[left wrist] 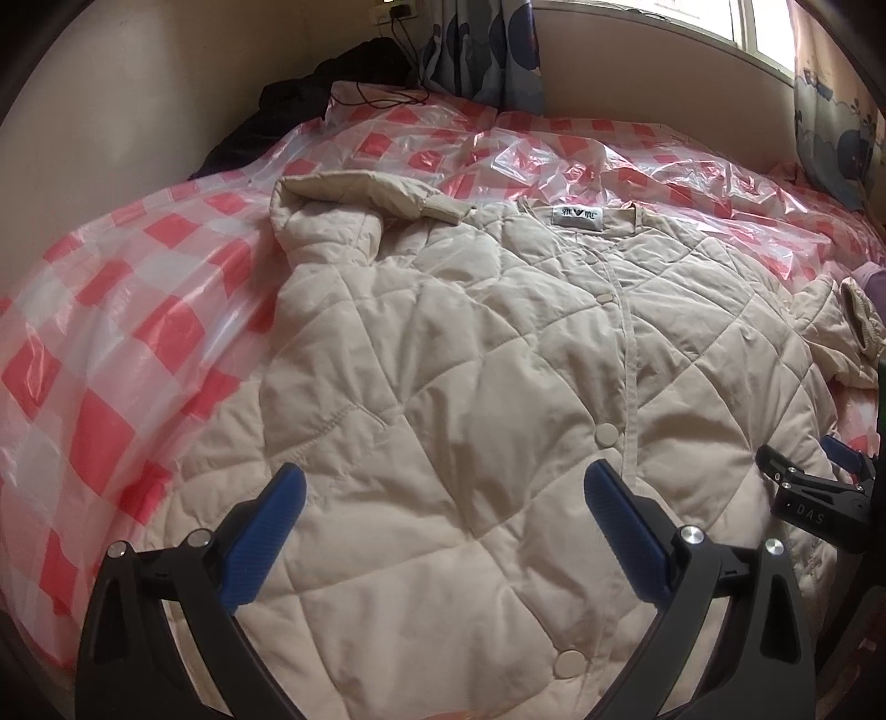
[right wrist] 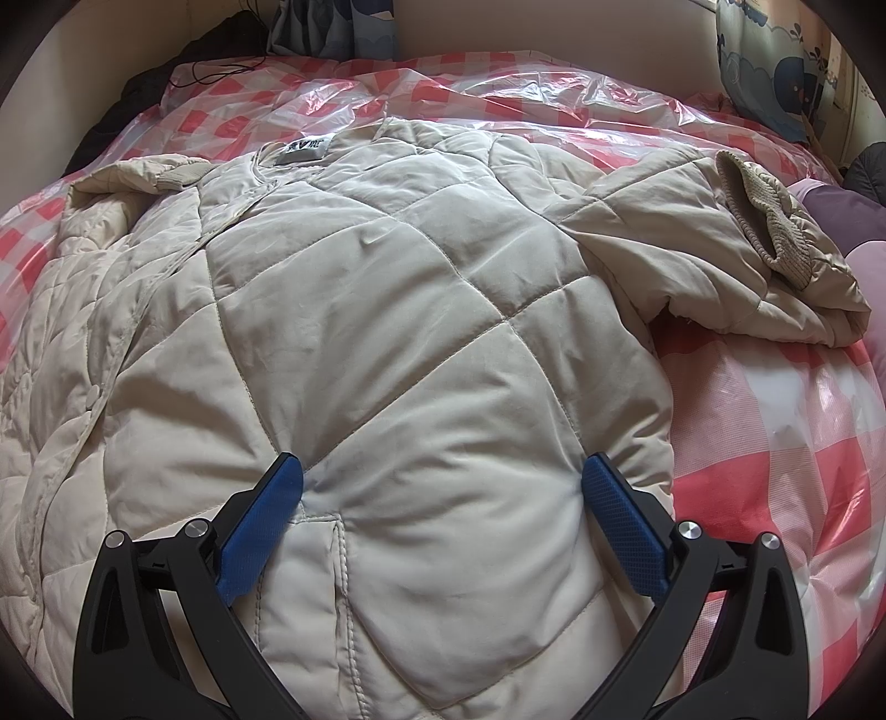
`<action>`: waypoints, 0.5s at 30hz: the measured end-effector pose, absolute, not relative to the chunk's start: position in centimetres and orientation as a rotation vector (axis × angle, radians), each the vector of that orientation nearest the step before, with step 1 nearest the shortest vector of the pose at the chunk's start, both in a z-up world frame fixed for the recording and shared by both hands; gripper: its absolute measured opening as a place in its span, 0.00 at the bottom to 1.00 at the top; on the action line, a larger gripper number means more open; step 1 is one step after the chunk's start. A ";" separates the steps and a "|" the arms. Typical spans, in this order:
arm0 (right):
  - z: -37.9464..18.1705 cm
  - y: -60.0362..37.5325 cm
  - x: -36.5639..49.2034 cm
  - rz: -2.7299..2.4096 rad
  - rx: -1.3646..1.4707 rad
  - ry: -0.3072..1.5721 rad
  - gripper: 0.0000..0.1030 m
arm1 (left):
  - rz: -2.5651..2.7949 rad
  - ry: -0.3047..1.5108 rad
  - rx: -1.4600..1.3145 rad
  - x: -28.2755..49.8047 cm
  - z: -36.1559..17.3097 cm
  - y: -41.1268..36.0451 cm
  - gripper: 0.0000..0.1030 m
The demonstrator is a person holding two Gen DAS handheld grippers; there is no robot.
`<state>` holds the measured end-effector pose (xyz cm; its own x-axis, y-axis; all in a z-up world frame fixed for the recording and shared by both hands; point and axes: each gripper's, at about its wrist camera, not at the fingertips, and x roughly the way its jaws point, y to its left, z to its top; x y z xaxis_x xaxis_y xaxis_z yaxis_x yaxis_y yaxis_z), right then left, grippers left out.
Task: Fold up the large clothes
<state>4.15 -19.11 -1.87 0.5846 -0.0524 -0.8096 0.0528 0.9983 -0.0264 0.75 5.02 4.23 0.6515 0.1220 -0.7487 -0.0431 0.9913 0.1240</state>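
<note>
A beige quilted jacket (left wrist: 443,354) lies front up on a bed, buttoned, with its white neck label (left wrist: 573,216) at the far end. Its left sleeve (left wrist: 332,221) is bent up beside the collar. The right sleeve (right wrist: 720,249), with a knitted cuff (right wrist: 769,221), lies out to the right. My left gripper (left wrist: 443,498) stands open over the jacket's lower left panel. My right gripper (right wrist: 443,487) is open too, its blue pads (right wrist: 620,515) pressing into the jacket (right wrist: 415,332) near a pocket seam. The right gripper (left wrist: 797,482) also shows at the right edge of the left wrist view.
The bed is covered by a red-and-white checked plastic sheet (left wrist: 111,332). Dark clothing (left wrist: 310,94) and a cable lie at the far left corner by the wall. Blue patterned curtains (left wrist: 482,50) hang under a window. A purple and pink item (right wrist: 847,221) sits at the right.
</note>
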 end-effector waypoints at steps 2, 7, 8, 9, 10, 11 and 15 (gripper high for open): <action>-1.9 -19.1 4.2 -0.065 -0.010 0.946 0.94 | 0.089 0.849 0.104 0.9 4.4 5.3 0.94; -1.9 -19.3 4.3 -0.062 -0.001 0.940 0.94 | 0.099 0.878 0.074 1.5 3.3 6.7 0.94; -1.9 -19.2 4.3 -0.062 -0.001 0.939 0.94 | 0.101 0.879 0.070 1.6 3.3 6.8 0.94; -1.9 -19.4 4.3 -0.060 0.004 0.938 0.94 | 0.104 0.874 0.074 1.6 3.3 6.8 0.94; -1.9 -19.3 4.3 -0.056 0.010 0.939 0.94 | 0.109 0.870 0.080 1.6 3.4 6.8 0.94; -1.8 -19.3 4.2 -0.050 0.017 0.943 0.94 | 0.114 0.865 0.083 1.6 3.4 6.8 0.94; -0.9 -19.3 3.4 -0.071 0.065 0.962 0.94 | 0.112 0.865 0.073 1.7 3.5 6.8 0.94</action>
